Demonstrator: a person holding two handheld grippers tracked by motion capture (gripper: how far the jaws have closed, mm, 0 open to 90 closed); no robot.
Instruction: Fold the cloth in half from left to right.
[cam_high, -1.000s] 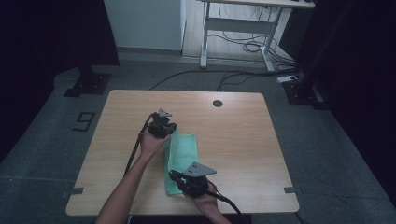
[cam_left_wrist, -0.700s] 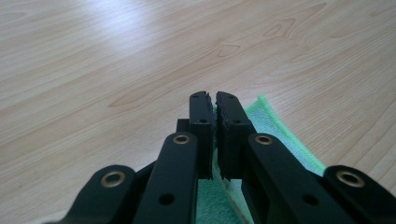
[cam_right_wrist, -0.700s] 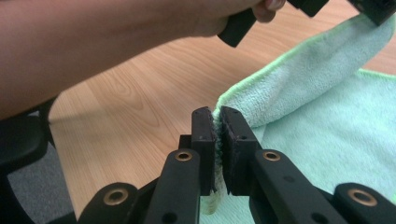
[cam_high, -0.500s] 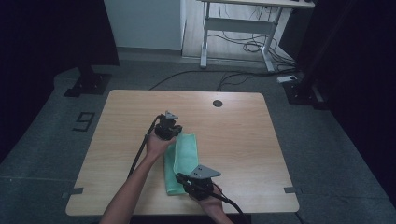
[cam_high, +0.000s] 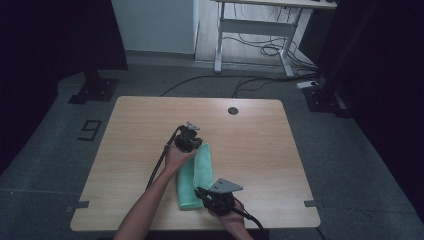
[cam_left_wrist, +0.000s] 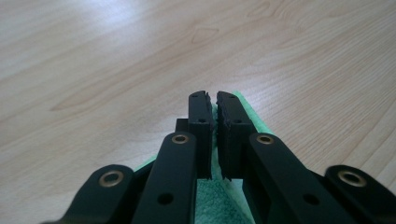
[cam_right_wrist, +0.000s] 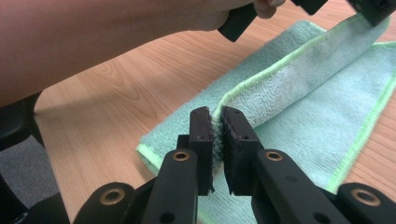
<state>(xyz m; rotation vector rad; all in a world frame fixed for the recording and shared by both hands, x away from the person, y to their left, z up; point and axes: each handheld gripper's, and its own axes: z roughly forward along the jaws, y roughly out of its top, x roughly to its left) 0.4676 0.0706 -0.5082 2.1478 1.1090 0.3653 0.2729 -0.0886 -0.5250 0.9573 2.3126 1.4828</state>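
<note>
Folding a green cloth (cam_high: 196, 176) on the wooden table (cam_high: 250, 145). All places below are taken from the cloth.

Cloth lies as a long strip near the middle of the table's near half, one short end toward the person, the other away.

Left gripper (cam_high: 188, 139) sits at the cloth's far end. In the left gripper view its jaws stand almost together, with a thin green edge pinched between the pads (cam_left_wrist: 201, 116).

Right gripper (cam_high: 216, 196) sits at the cloth's near end, on its right corner. In the right gripper view its jaws are nearly closed on the raised hem, and the cloth (cam_right_wrist: 299, 88) runs up from the pads (cam_right_wrist: 201, 135) as a lifted flap toward the left gripper (cam_right_wrist: 369, 7) at the far end.

Step in hand, as I judge it: a lengthwise fold. One long edge is held at both ends and lifted over the layer that lies flat on the table (the flap is not yet laid down).

Next move calls for both hands to carry the held edge across together, at matching height, so the hem lands along the opposite long edge without a twist. Only then should the jaws let go.

Containers: none on the table. A dark round hole (cam_high: 232, 110) lies beyond the cloth's far end, near the table's far edge.
</note>
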